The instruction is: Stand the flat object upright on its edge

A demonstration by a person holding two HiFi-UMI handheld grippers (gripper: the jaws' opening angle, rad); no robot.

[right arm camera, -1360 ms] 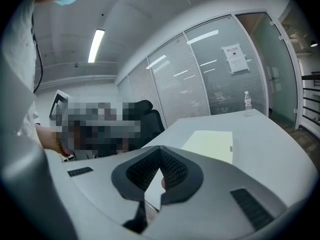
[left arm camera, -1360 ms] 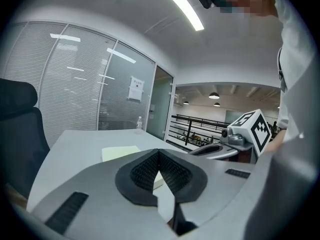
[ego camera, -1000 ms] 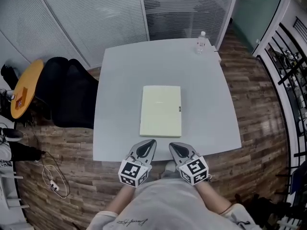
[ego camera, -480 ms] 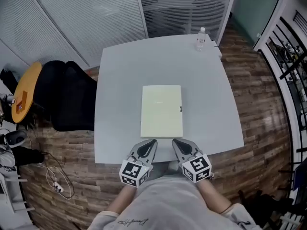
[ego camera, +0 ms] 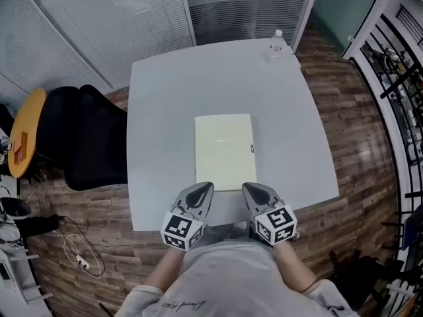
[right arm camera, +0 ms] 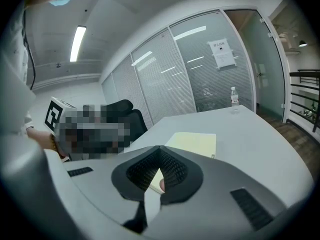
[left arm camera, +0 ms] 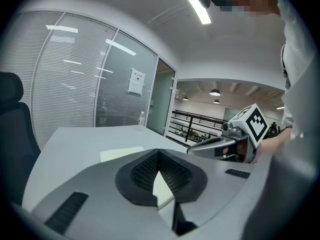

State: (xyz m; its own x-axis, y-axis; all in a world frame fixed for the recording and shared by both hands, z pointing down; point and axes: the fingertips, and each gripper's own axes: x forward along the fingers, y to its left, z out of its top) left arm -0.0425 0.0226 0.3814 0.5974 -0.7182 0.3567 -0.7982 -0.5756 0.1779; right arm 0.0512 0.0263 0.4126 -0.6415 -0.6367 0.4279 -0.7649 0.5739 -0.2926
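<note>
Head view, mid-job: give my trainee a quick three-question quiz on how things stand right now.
1. True or false: the notebook already stands on its edge on the table.
2. The left gripper and right gripper are: A) both open; B) both shut and empty; C) one open, one shut.
3. What stands at the table's far right corner?
Key: 1, false: it lies flat. 2, B. 3, a water bottle.
</note>
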